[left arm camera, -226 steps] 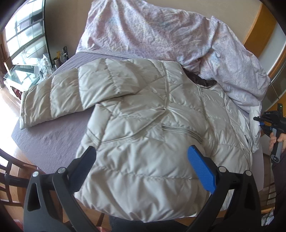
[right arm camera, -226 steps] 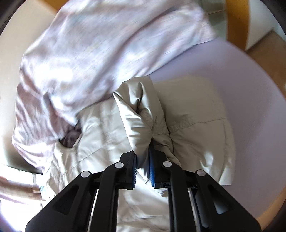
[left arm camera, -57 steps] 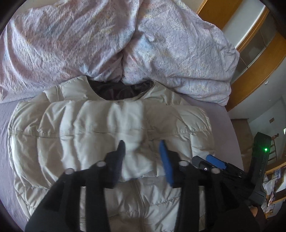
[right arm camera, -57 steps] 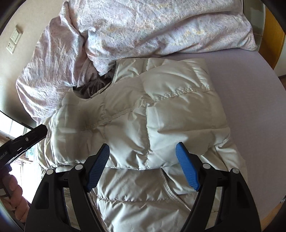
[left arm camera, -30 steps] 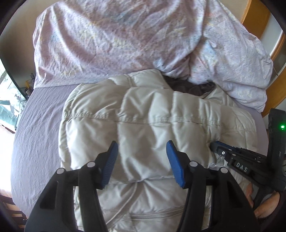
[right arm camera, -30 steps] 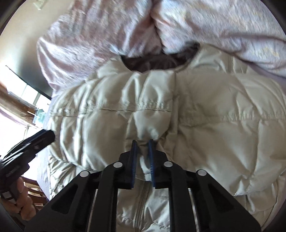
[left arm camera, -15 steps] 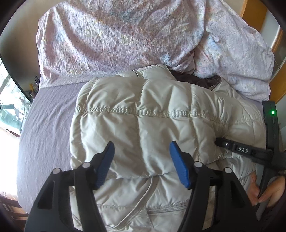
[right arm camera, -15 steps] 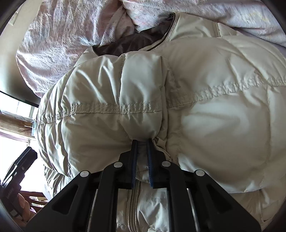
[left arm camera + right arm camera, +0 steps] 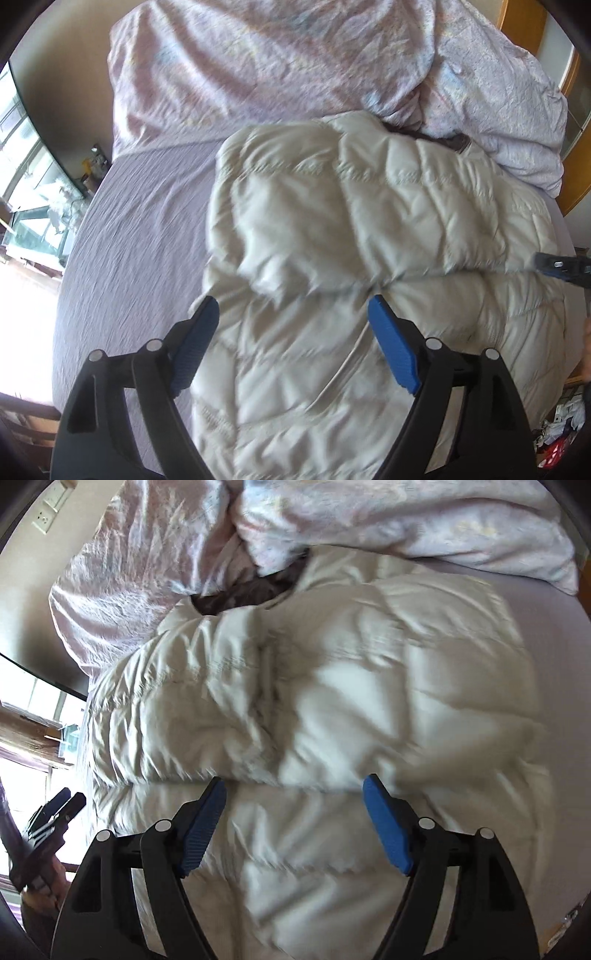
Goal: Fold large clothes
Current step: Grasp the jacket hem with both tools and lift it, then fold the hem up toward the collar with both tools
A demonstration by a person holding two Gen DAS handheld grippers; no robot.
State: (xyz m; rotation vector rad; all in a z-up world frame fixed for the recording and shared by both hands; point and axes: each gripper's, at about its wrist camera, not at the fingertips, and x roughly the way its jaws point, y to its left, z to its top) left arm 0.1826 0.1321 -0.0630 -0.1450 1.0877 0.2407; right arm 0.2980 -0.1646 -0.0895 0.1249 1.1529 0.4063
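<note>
Item: cream quilted down jacket (image 9: 369, 229), lying on the lilac bed sheet (image 9: 140, 229) toward the bed's head edge, collar against the rumpled floral duvet (image 9: 280, 59), both sleeves folded across the chest. My right gripper (image 9: 293, 803), clamped on the sleeve cuff half a second ago, now stands wide open and empty, so I judge the sleeve fold placed. My left gripper (image 9: 291, 325) hangs equally wide, holding nothing; the hem fold remains.

A: What is different now at the right hand-held gripper (image 9: 293, 790)?
B: Half a second ago it pinched the jacket (image 9: 314, 701) sleeve; now its jaws stand wide apart above it.
</note>
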